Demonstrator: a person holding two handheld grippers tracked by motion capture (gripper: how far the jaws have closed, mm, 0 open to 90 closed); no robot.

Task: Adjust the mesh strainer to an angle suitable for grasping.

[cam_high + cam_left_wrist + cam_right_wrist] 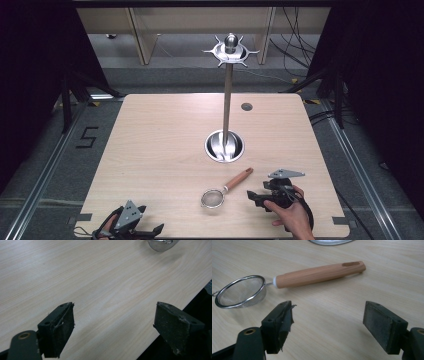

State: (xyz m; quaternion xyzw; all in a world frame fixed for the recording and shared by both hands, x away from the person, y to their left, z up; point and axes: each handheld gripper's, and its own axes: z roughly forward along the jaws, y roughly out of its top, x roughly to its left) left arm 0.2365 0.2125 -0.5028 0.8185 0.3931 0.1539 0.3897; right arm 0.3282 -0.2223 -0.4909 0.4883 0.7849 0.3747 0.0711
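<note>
My left gripper (pixel 131 225) sits at the table's (pixel 160 150) near left edge, half cut off in the high view, jaws spread over bare wood. My right gripper (pixel 328 327), in my right hand (pixel 292 216) near the front right, is also spread wide and holds nothing. Just beyond it lies the strainer (pixel 240 291), mesh bowl left, its wooden handle (pixel 319 273) angling right and away. Farther off stands the metal stand (pixel 227 95), with open tabletop all round. A "5" (pixel 86 137) marks the floor at left.

Lab/test rig: bare wood table (pixel 160 150) btwn black curtains (pixel 30 75), floor rails (pixel 45 170), loose cables (pixel 295 45).
</note>
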